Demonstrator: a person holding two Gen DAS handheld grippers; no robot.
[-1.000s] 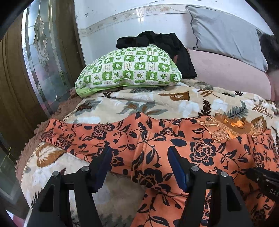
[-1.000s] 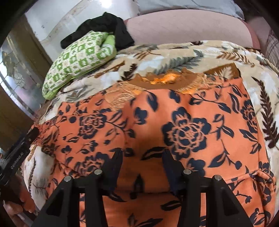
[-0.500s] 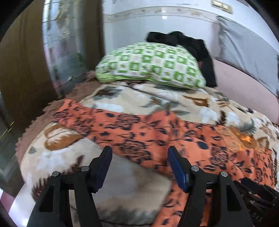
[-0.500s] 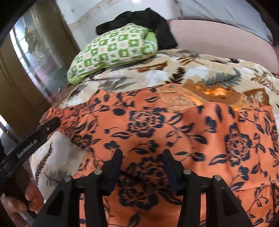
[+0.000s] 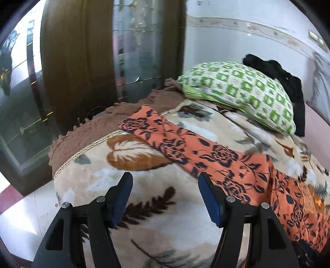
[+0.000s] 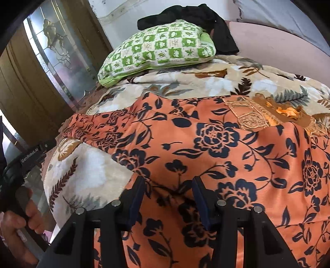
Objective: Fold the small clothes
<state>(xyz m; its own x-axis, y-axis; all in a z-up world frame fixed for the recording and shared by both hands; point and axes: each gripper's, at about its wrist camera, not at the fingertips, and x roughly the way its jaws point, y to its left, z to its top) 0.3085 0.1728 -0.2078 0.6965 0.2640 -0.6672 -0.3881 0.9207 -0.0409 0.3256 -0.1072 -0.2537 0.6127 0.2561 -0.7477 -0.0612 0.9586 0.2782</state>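
An orange garment with dark blue flowers (image 6: 216,148) lies spread flat on a cream leaf-print blanket (image 5: 144,206). Its sleeve (image 5: 165,136) stretches toward the bed's left corner. My left gripper (image 5: 165,189) is open and empty above bare blanket, just in front of and left of the sleeve. My right gripper (image 6: 168,189) is open and empty, low over the garment's body near its lower left part. The neckline with tan lace (image 6: 251,115) lies at the far side. The left gripper's body and the hand holding it (image 6: 18,222) show at the left of the right wrist view.
A green checked pillow (image 6: 160,47) lies at the far end of the bed with a black cloth (image 6: 206,18) behind it. A pink sofa back (image 6: 278,41) runs along the far right. A wooden and glass door (image 5: 92,68) stands left, beyond the brown blanket border (image 5: 103,129).
My left gripper swung left, from over the garment's body to over bare blanket beside the sleeve. My right gripper also shifted left across the garment. Both stayed open.
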